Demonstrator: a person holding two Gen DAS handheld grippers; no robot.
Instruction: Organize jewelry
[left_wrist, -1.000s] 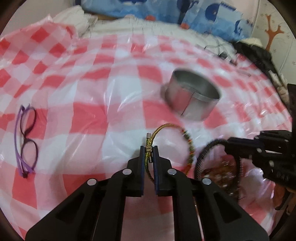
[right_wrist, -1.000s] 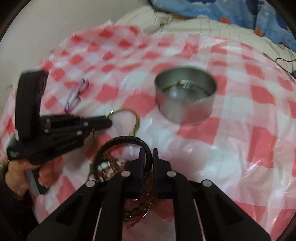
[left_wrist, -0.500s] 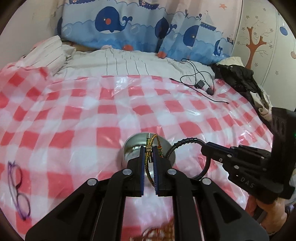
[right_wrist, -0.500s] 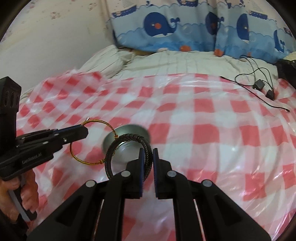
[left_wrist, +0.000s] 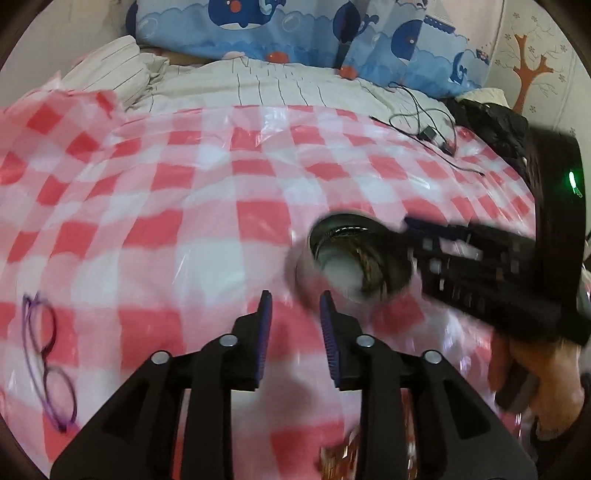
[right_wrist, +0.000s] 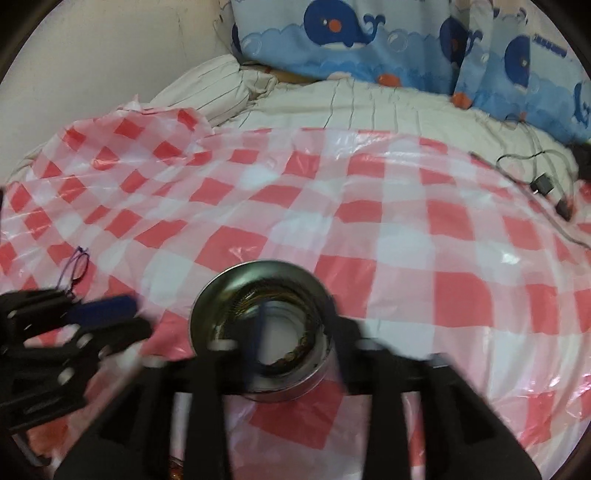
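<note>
Purple glasses far left of left gripper. Left gripper released, jaws just opened, nothing between. Metal tin just ahead-right of it, bracelets coiled inside. Right gripper released above tin, jaws just opened, blurred, empty.

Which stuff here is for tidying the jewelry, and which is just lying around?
For the job:
- round metal tin
- bangles inside it
- jewelry pile at the near edge
- left gripper and right gripper, both open

Just lying about:
- purple glasses
- black cable
- whale pillow
</note>
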